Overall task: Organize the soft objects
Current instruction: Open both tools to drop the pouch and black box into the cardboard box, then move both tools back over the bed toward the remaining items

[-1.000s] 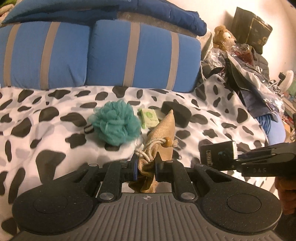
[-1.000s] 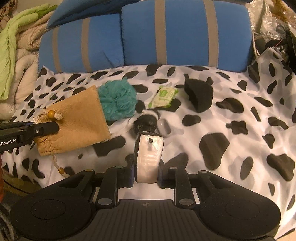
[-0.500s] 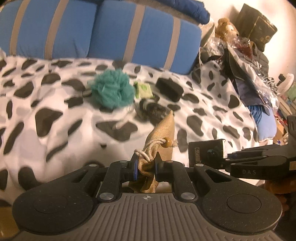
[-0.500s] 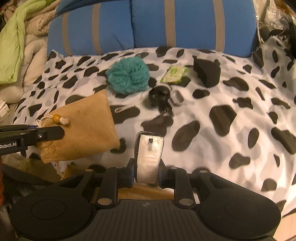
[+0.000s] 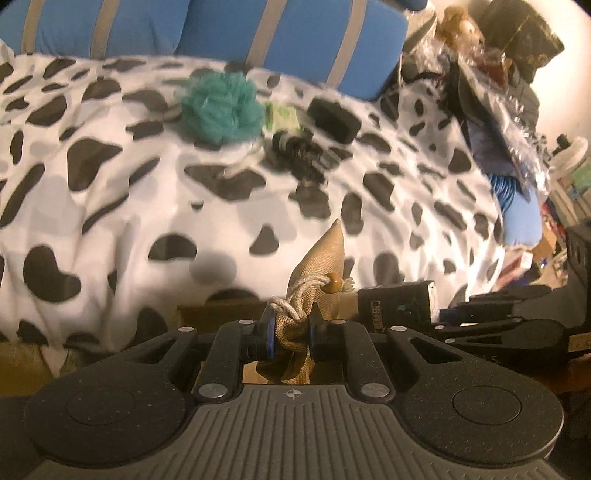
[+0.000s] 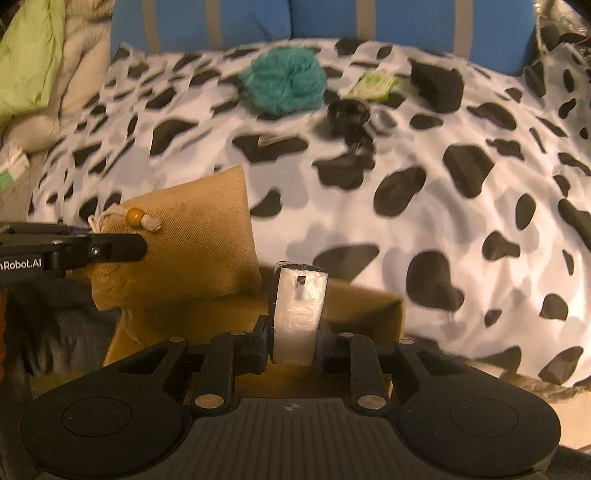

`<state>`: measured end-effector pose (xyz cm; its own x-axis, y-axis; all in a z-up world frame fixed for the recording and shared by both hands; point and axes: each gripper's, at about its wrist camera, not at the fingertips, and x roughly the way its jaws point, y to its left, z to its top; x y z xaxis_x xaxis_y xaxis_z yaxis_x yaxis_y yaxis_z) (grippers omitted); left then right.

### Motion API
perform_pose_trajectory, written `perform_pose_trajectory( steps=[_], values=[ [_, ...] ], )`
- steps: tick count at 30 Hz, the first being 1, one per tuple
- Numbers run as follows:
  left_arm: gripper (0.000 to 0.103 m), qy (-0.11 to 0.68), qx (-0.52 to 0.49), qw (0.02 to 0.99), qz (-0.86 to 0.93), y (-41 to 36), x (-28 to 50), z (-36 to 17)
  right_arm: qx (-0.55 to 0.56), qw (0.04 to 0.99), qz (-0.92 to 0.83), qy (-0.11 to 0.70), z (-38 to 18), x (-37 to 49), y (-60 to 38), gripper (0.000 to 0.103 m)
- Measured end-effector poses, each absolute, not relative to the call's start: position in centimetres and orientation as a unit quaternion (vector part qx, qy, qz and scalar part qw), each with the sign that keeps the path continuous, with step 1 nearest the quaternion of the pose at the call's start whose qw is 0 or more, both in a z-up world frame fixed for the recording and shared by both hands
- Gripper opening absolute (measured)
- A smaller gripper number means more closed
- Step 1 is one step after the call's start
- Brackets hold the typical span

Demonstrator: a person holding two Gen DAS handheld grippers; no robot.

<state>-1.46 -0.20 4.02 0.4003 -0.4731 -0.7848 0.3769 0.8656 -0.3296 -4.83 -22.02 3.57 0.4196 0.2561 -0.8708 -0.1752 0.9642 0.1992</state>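
Note:
My left gripper (image 5: pixel 291 328) is shut on a tan drawstring pouch (image 5: pixel 317 273) with a wooden bead; the pouch also shows in the right wrist view (image 6: pixel 184 236), held in the air off the bed's front edge. My right gripper (image 6: pixel 295 332) is shut on a white plastic-wrapped pack (image 6: pixel 299 314), seen side-on in the left wrist view (image 5: pixel 397 304). Both hang over an open cardboard box (image 6: pixel 362 306) below the bed edge. On the cow-print bedspread (image 6: pixel 424 206) lie a teal bath pouf (image 6: pixel 284 79), a green wipes packet (image 6: pixel 375 85), a black sponge (image 6: pixel 436 85) and a black scrunchie (image 6: pixel 349 114).
Blue striped cushions (image 5: pixel 288 33) line the back of the bed. Piled bedding and a green cloth (image 6: pixel 33 59) lie at the left. Clutter, bags and a teddy bear (image 5: pixel 458 29) stand at the right of the bed.
Both grippers have pulled back from the bed with their loads, from over the bedspread to beyond its front edge above the cardboard box. The items on the bed have not moved.

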Motion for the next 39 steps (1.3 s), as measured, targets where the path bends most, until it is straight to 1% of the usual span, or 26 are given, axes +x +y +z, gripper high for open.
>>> perform_pose_trajectory(
  steps=[11,14,15,16,17,18,19,20,21,22,23,28,39],
  values=[
    [0.017,0.577,0.014,0.779,-0.245,-1.5,-1.9,0.6,0.015,0.794,0.139,0.592,1.0,-5.3,-20.6,0.027],
    [0.021,0.591,0.035,0.768,-0.243,-2.0,-2.0,0.0,0.017,0.789,0.139,0.598,0.8,-5.3,-20.7,0.029],
    [0.027,0.593,0.045,0.767,-0.241,-2.2,-2.0,-0.2,0.017,0.79,0.136,0.597,0.7,-5.3,-20.7,0.031],
    [0.035,0.594,0.052,0.767,-0.237,-2.4,-2.0,-0.3,0.017,0.792,0.132,0.596,0.8,-5.2,-20.8,0.044],
    [0.041,0.594,0.056,0.768,-0.233,-2.5,-1.9,-0.5,0.017,0.794,0.128,0.594,0.9,-5.2,-20.9,0.058],
    [0.051,0.594,0.058,0.769,-0.228,-2.5,-1.9,-0.5,0.016,0.797,0.124,0.59,1.0,-5.1,-20.9,0.063],
    [0.054,0.593,0.059,0.772,-0.223,-2.5,-1.9,-0.5,0.016,0.8,0.119,0.587,1.1,-5.1,-21.0,0.074],
    [0.057,0.592,0.059,0.774,-0.218,-2.4,-1.8,-0.5,0.016,0.802,0.116,0.585,1.1,-5.0,-21.1,0.081],
    [0.064,0.59,0.058,0.776,-0.214,-2.3,-1.8,-0.5,0.016,0.804,0.112,0.584,1.2,-5.0,-21.2,0.084],
    [0.067,0.589,0.057,0.779,-0.209,-2.2,-1.7,-0.5,0.016,0.804,0.107,0.584,1.2,-4.9,-21.3,0.091],
    [0.067,0.587,0.056,0.781,-0.203,-2.2,-1.6,-0.4,0.015,0.805,0.102,0.584,1.1,-4.8,-21.4,0.096],
    [0.068,0.583,0.051,0.791,-0.18,-1.8,-1.2,-0.3,0.016,0.812,0.08,0.578,1.2,-4.5,-21.9,0.103],
    [0.068,0.57,0.045,0.803,-0.17,-1.5,-1.0,0.0,0.013,0.818,0.067,0.571,1.3,-4.4,-22.0,0.103]
  ],
)
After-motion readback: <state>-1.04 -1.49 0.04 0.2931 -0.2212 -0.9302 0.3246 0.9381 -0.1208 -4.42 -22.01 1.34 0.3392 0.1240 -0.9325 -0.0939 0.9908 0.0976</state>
